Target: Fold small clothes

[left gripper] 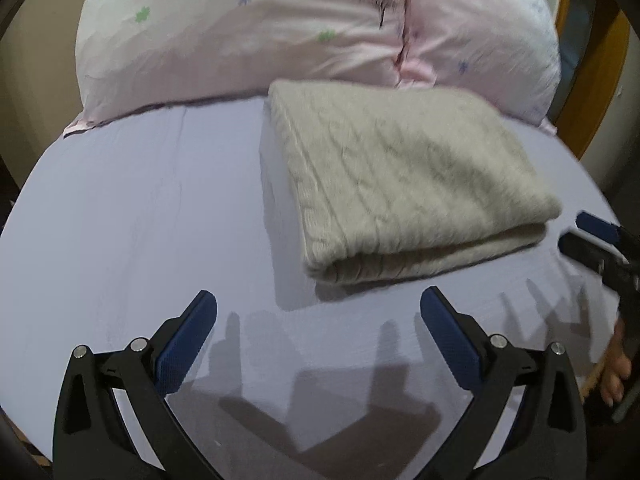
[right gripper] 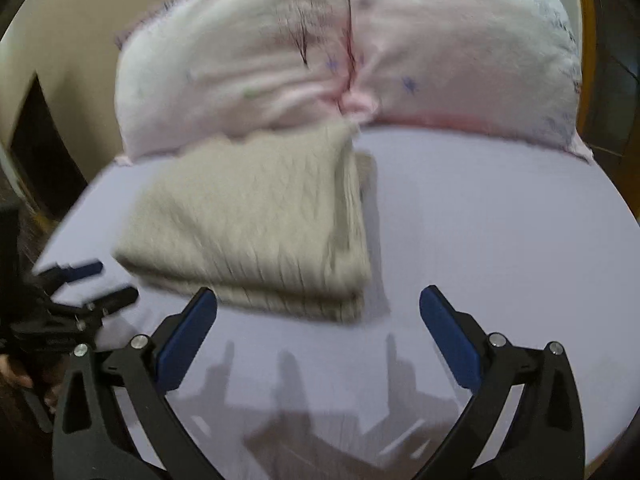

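Beige knit: cable-knit sweater (left gripper: pixel 404 176), folded into a thick rectangle, several layers stacked, lying flat on the lilac bed sheet (left gripper: pixel 132 220).
Garment location: mid-bed, far end touching or just short of the pink star-print pillow (left gripper: pixel 248 36); cannot tell which.
Left tool (left gripper: pixel 318 344): black frame, blue pads, jaws wide apart, nothing held, above bare sheet.
Right tool (right gripper: pixel 318 344): same build, jaws wide apart, nothing held, above the sheet.
Cross view: right tool also shows at the right edge of the left wrist view (left gripper: pixel 592 236), just beside the garment's near right corner.
Key relation: from the left tool the garment lies ahead and to the right; from the right tool it lies ahead and to the left, near edge just past the left fingertip (right gripper: pixel 206 300). So the garment sits between the two tools.
Nearer tool: right one looks closer to the near edge; judgement only, right view is blurred.
Long axis: runs from the near edge away toward the pillow, slightly slanted; short side faces the tools.
Fold edge: rounded fold on the near side, layered edges visible there.
Task stage: folding looks done or nearly done for this piece; judgement.
Next move needs: both tools clear of the stack, or pinch at the near corners if another fold is wanted.
Risk: snagging the loose knit and dragging layers apart.
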A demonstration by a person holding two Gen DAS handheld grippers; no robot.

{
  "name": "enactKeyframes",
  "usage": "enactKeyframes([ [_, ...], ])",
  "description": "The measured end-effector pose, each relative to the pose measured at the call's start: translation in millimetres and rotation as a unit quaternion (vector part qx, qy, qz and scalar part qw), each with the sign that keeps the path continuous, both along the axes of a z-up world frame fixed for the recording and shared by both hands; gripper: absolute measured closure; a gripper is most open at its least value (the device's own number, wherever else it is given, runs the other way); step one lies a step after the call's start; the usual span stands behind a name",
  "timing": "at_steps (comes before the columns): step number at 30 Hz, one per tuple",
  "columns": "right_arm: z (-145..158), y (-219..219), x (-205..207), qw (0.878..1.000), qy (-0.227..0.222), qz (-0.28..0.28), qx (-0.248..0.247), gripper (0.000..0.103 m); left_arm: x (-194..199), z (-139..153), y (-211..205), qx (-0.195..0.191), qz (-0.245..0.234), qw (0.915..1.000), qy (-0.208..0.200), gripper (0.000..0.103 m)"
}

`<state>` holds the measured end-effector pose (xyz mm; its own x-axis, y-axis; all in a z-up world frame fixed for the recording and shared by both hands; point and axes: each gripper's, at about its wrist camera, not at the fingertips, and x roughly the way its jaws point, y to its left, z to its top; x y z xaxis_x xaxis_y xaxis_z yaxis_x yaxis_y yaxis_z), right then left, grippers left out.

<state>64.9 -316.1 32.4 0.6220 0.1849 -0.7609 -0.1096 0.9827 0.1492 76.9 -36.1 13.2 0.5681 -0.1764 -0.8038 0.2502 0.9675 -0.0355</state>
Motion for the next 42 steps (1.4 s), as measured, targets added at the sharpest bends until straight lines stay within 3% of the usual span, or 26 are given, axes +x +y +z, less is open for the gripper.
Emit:
enactKeyframes([
  [3, -17, 13, 9, 0.999, 0.030, -0.001, -0.025, 0.002, 4, -7, -5, 0.013, 0.007, 0.9998, 0.009, 0.001],
  [9, -35, 35, 17, 0.996, 0.048, -0.009, -0.076, 0.002, 8, -13, -8, 0.036, 0.025, 0.9990, 0.010, 0.001],
  [42, -38, 36, 10, 0.997, 0.033, -0.015, -0.072, 0.002, 6, -12, -7, 0.035, 0.022, 0.9991, 0.000, 0.001],
])
